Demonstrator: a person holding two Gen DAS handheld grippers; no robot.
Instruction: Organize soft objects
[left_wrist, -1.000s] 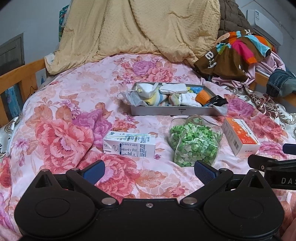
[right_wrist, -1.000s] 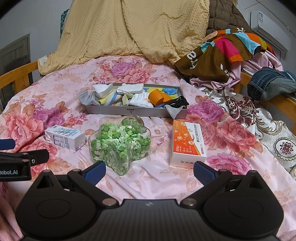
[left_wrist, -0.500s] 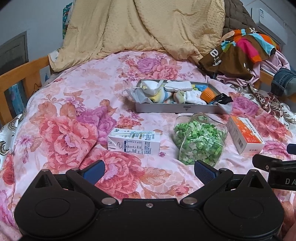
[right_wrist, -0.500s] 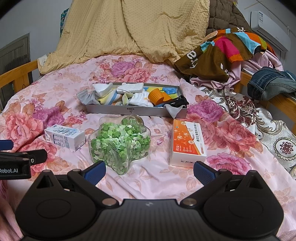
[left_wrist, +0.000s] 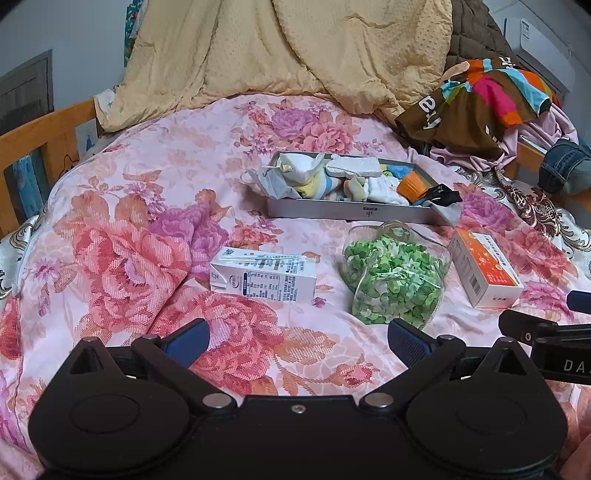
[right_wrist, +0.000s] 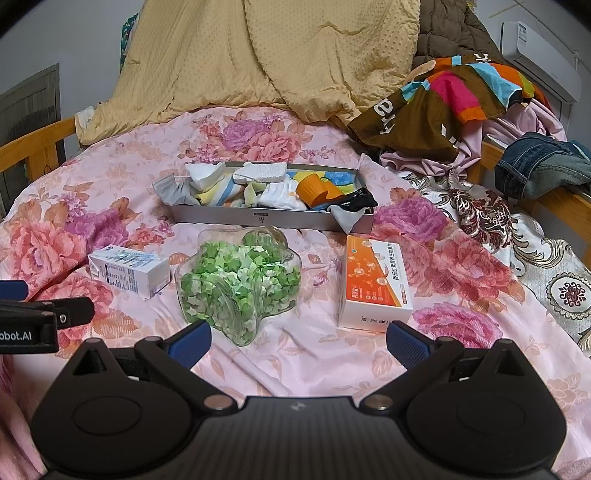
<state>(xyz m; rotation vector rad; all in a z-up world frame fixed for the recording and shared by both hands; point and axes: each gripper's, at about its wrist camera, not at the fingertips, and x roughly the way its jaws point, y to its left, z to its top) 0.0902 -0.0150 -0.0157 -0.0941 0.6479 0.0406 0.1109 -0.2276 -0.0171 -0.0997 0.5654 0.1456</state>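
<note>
A shallow grey tray sits on the floral pink bedspread, toward the far middle of the bed, crammed with soft things: rolled socks in white, yellow and blue stripes, a grey cloth spilling over its left end, one white sponge on top, one orange cup-shaped piece and a black item hanging over the right corner. Nearer than the tray lie three separate objects in a row: one white milk carton on the left, one clear star-shaped jar of green paper stars in the middle, and one orange-and-white box on the right. None touches another. Beyond, a tan quilt is heaped at the head, with one pile of colourful clothes at far right. The left gripper hovers near the carton, blue pads spread wide and holding nothing. The right gripper is equally spread, empty, just short of the jar.
</note>
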